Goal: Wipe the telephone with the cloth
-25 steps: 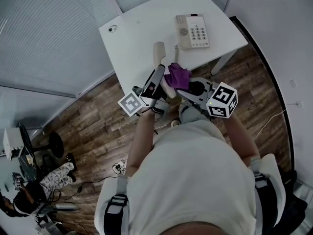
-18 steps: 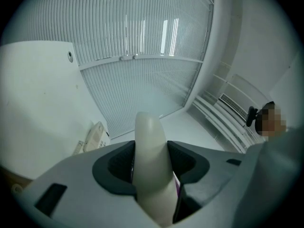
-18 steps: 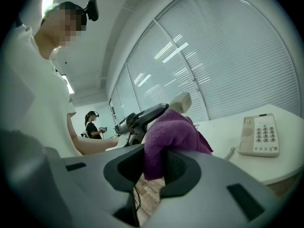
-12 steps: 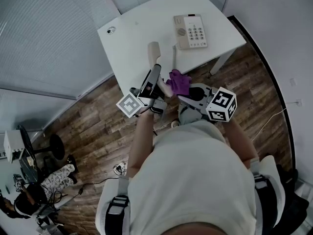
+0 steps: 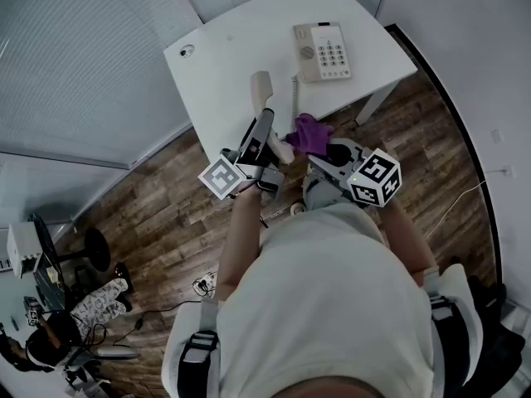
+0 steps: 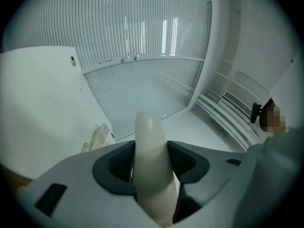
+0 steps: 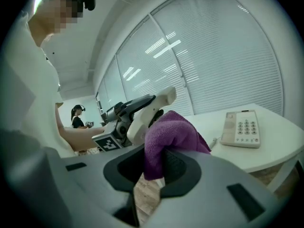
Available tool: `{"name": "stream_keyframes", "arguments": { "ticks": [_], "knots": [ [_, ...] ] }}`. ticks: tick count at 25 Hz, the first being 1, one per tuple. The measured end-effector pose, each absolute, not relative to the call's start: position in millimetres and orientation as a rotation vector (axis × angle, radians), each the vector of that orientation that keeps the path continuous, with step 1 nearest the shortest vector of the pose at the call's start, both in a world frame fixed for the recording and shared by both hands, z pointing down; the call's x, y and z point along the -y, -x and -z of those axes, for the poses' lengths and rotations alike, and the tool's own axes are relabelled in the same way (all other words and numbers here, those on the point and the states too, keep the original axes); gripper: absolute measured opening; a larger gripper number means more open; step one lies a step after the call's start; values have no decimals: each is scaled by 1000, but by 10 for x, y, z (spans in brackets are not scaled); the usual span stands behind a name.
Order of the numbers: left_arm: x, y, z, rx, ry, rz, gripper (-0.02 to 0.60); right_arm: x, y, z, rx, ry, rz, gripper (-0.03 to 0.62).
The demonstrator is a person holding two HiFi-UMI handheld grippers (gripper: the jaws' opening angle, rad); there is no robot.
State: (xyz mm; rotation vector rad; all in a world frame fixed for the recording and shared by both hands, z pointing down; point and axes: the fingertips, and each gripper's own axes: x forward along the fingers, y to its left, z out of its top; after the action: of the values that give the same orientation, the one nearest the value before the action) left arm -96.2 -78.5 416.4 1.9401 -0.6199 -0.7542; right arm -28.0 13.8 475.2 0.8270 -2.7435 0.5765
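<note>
Cloth (image 7: 173, 127) inside right claw (image 7: 156, 170), beside handset (image 7: 159, 102)

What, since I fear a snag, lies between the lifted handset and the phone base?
The phone's cord, running from the base over bare white tabletop toward the handset; the head view shows it.

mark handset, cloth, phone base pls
handset (image 5: 262, 88), head view, its free upper end.
cloth (image 7: 171, 132), right gripper view, the upper bunched part.
phone base (image 5: 322, 53), head view, middle of its top face.
</note>
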Motion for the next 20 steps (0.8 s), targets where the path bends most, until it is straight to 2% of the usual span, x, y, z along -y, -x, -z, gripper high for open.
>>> {"name": "stream_keyframes", "arguments": {
  "ticks": [12, 20],
  "knots": [
    [1081, 800, -4457, 709, -1896, 624, 222, 426, -130, -4590, 2648, -1250, -529, 86],
    [1523, 648, -4618, 841, -1997, 408, 222, 908, -342, -4465, 2608, -1368, -478, 86]
  ]
}}
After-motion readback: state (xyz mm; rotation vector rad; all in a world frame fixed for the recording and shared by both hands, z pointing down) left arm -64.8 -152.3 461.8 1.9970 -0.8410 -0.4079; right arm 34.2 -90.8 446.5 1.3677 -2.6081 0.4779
